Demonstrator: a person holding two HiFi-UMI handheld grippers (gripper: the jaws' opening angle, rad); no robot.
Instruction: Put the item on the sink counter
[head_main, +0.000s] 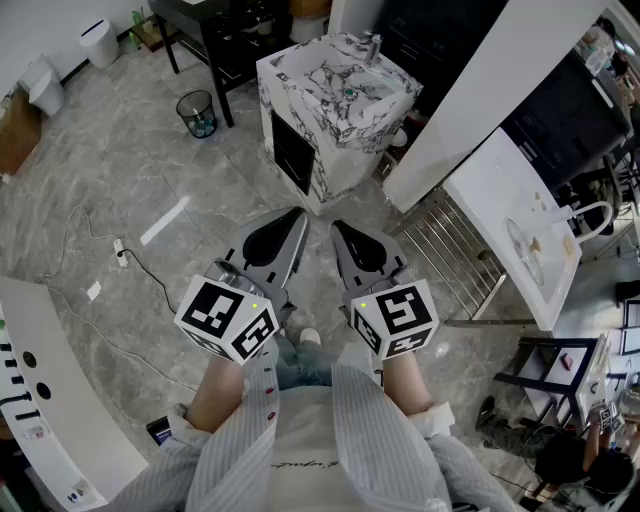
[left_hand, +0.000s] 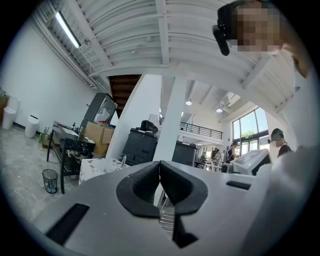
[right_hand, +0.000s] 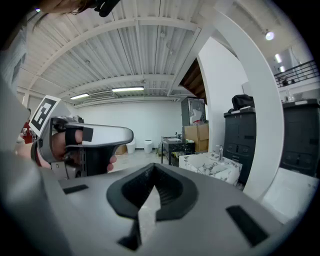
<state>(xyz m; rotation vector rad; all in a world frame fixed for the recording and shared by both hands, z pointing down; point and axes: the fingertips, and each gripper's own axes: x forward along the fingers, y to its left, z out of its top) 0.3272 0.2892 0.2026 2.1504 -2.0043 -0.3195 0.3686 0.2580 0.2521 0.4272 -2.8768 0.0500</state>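
the person is standing on the grey stone floor (head_main: 120, 170), facing the marble sink counter (head_main: 340, 140) and holding both grippers out side by side toward it, well short of its near corner. the left gripper (head_main: 297, 215) is pointing about level at the counter, with its black jaws closed, tips meeting, and nothing sitting between them. the right gripper (head_main: 338, 228), just beside it, is dipping slightly toward the floor in front of the counter, and its jaws are likewise pressing together with nothing in them. which thing is the item i cannot tell; neither gripper is carrying it. a faucet (head_main: 372, 45) is standing at the counter's far edge, behind the basin (head_main: 350, 90). a black mesh bin (head_main: 197, 112) is standing on the floor to the left of the counter, and a black table (head_main: 205, 35) is standing beyond it, off the counter's far left corner. a white column (head_main: 470, 90) is rising just to the right of the counter, and a metal rack (head_main: 450, 250) is showing to the counter's near right, past the foot of that column. a cable (head_main: 95, 235) is trailing across the floor well to the left of the counter.
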